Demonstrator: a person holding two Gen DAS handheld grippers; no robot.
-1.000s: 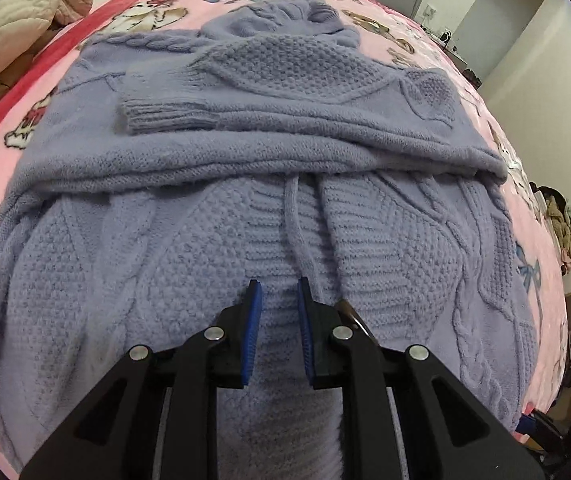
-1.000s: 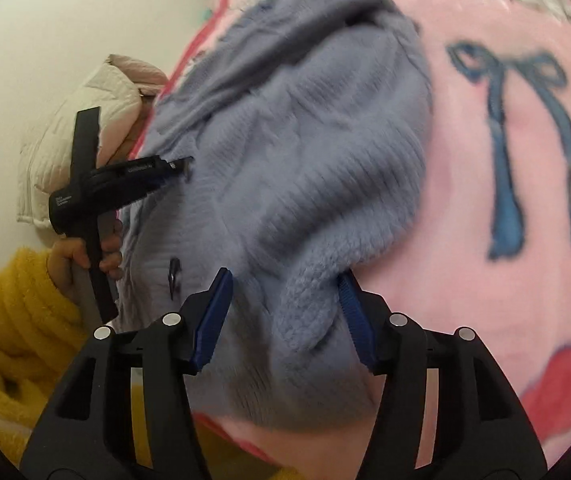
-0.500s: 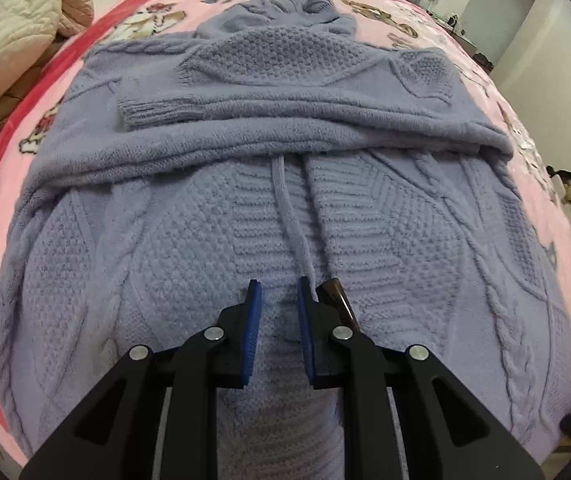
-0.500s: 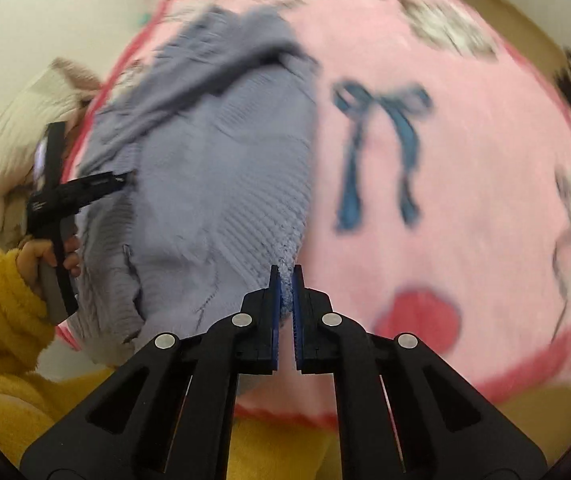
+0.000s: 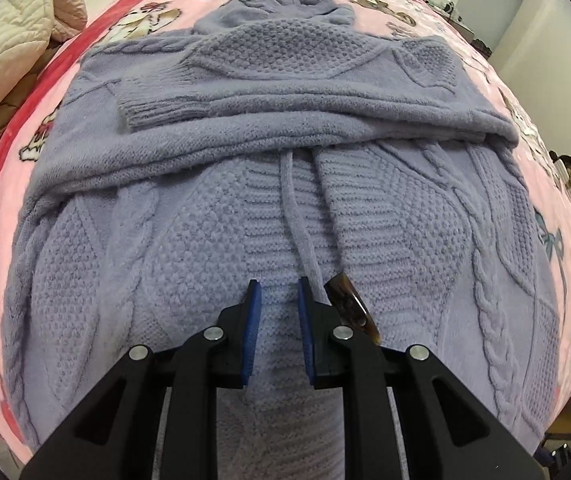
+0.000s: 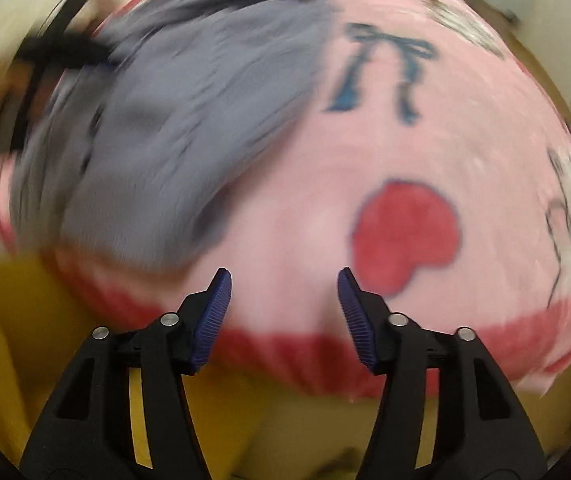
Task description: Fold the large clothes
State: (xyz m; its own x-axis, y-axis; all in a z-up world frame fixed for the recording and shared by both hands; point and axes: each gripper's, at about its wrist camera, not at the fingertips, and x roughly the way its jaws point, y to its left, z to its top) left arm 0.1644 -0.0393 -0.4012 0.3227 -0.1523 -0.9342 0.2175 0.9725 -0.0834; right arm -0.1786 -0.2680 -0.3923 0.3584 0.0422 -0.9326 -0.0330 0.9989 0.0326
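Note:
A lavender cable-knit sweater (image 5: 285,208) lies spread on a pink blanket (image 5: 5,168), with both sleeves folded across its chest. My left gripper (image 5: 277,292) stands over the near hem. Its pads are close together, shut on a ridge of the knit. A cord (image 5: 297,216) and a brown toggle (image 5: 351,308) lie beside its right finger. In the blurred right wrist view, my right gripper (image 6: 283,280) hangs over the bare blanket (image 6: 305,184) near its red border. Its jaws are opening, with nothing between them. The sweater (image 6: 173,128) lies off to its upper left.
A cream quilt (image 5: 1,40) is piled at the bed's far left. The blanket print shows a red heart (image 6: 405,232) and a blue bow (image 6: 385,68). A person's yellow sleeve (image 6: 5,320) fills the lower left of the right wrist view. Walls and clutter lie beyond the bed's right side.
My right gripper was shut on the sweater's edge half a second ago. It has let go, opened and swung right over the bare blanket. The left gripper has stayed put.

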